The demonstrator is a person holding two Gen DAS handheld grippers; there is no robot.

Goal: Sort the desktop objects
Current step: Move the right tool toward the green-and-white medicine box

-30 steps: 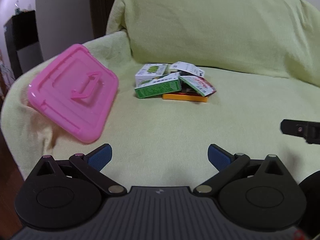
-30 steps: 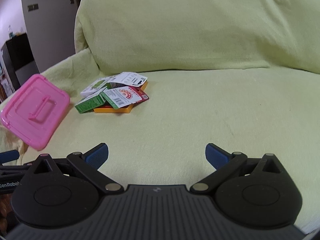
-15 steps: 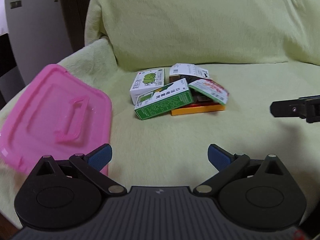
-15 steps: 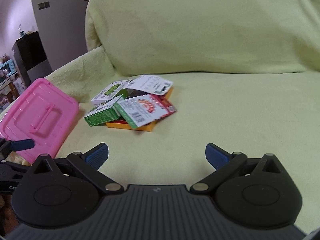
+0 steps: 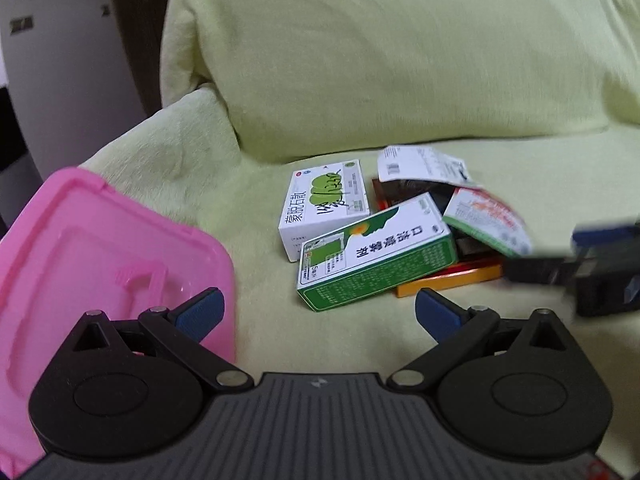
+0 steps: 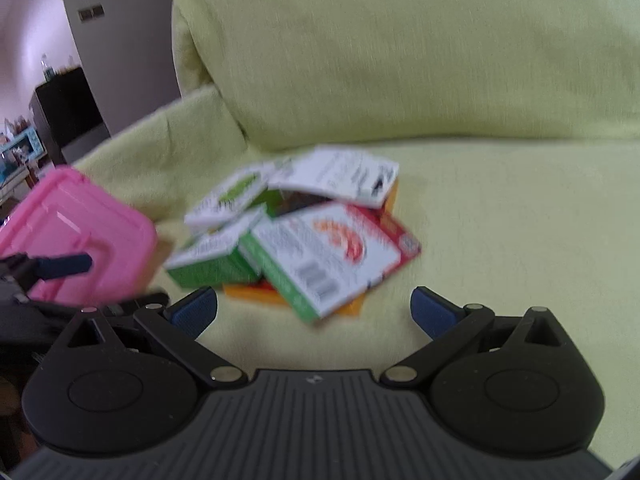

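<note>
A pile of small cartons lies on the yellow-green sofa seat: a green-and-white box (image 5: 376,252) in front, a white box with a green leaf print (image 5: 326,204) behind it, a white-and-red box (image 5: 486,218) and an orange flat box (image 5: 448,278) underneath. The right wrist view shows the same pile (image 6: 312,240), blurred. My left gripper (image 5: 318,314) is open and empty, just short of the green box. My right gripper (image 6: 314,310) is also open and empty, close in front of the pile. A closed pink plastic box (image 5: 100,264) sits at the left.
The sofa backrest (image 5: 400,60) rises behind the pile. The pink box (image 6: 76,240) rests on the sofa's left armrest side. My right gripper's dark body (image 5: 592,272) reaches in from the right edge of the left wrist view. Dark furniture (image 6: 64,108) stands beyond the sofa's left end.
Both grippers have moved closer to the pile of cartons, which now looks larger in both views. The pink box has slid toward the lower left. Both stay open.
</note>
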